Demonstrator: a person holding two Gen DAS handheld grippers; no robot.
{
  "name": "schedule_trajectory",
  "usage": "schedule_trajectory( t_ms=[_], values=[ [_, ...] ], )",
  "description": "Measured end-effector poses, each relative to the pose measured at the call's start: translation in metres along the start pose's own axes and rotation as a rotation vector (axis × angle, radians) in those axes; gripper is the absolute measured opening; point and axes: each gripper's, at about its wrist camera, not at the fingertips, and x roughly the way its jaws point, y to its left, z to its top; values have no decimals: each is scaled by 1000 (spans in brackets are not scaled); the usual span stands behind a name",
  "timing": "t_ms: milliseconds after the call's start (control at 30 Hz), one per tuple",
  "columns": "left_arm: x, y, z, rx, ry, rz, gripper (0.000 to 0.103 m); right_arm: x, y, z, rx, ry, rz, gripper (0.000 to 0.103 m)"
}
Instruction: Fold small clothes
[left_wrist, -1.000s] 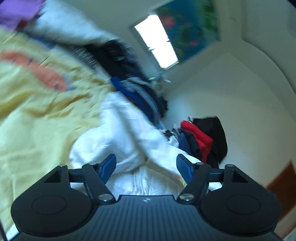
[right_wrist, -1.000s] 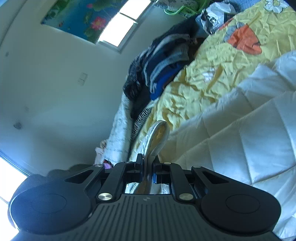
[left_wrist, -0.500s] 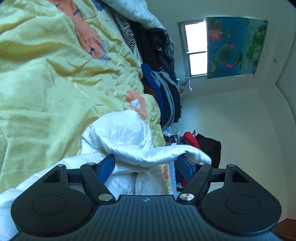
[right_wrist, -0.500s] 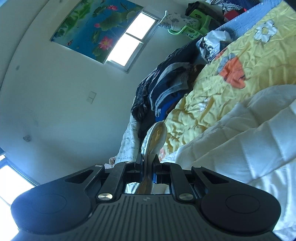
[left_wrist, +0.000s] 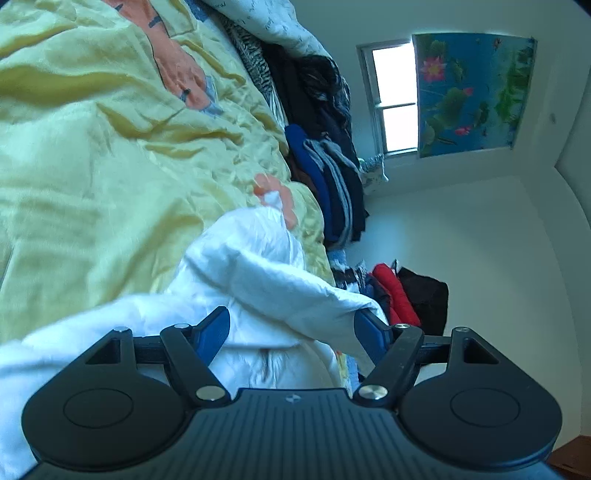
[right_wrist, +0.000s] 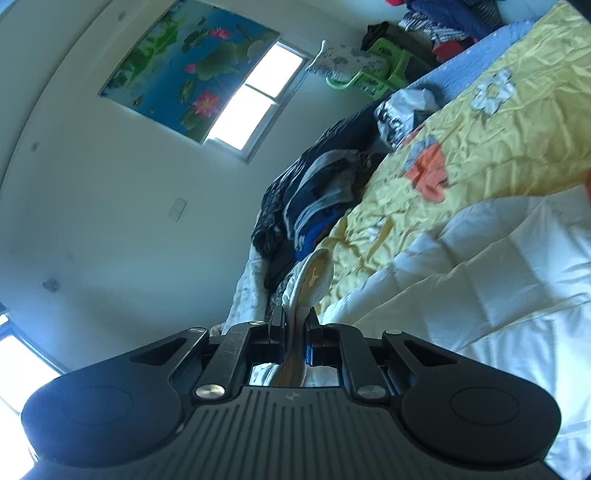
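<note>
My left claw (left_wrist: 291, 328) stood wide apart, its blue pads (left_wrist: 212, 332) on either side of a fold of the white quilted padded garment (left_wrist: 258, 280) without pressing on it. That garment lay on the yellow crinkled bedspread with orange and white flower patches (left_wrist: 110, 166), and I will place everything else against that bedspread. Compared with a second before, the view from my left claw had rolled: the bedspread, blurred then, now filled the upper left sharply, and the fold of white fabric had come to lie across the gap between the pads, where earlier the cloth sat lower between them.

My right claw (right_wrist: 295, 332) was clamped tight on a thin edge of the same white garment (right_wrist: 498, 277), a pale strip of cloth (right_wrist: 310, 273) rising out from between the closed pads. That grip was the same as a second before. The view had swung, though: more of the bedspread (right_wrist: 517, 129) showed, with the garment spread over its near part.

Along the far edge of the bedspread lay a heap of dark, blue and grey clothes (right_wrist: 317, 199). Beyond it, on the wall, a bright window (right_wrist: 258, 99) sat beside a blue hanging printed with pink lotus flowers (right_wrist: 184, 74), both higher in the right view than before.
</note>
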Motion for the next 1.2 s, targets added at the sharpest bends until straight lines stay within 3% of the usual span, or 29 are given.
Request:
schedule_trajectory(
  t_ms=[167,333,433,733,867,1100,1133,1167,1200],
  values=[
    [-6,-2,-10,36,66,11,74,-14,-14,6,19,-17,-19,14],
    [-9,-5,-14,58,41,17,75,-28,-21,6,17,-27,-22,14],
    [-13,-9,-19,74,27,2,82,-40,-28,6,19,-30,-38,14],
    [-18,-12,-41,98,101,-1,82,-50,-59,-1,74,-17,-78,14],
    [-24,-17,-42,106,67,-28,82,-51,-62,0,74,-15,-67,15],
    [18,-26,-25,115,24,141,81,-46,-61,2,61,7,-69,15],
    [25,-30,-21,133,14,168,75,-47,-57,4,49,2,-61,15],
    [32,-33,-18,147,3,215,50,-49,-52,7,35,-9,-38,15],
    [39,-37,-15,163,9,257,41,-53,-48,9,26,-23,-14,14]
  ],
)
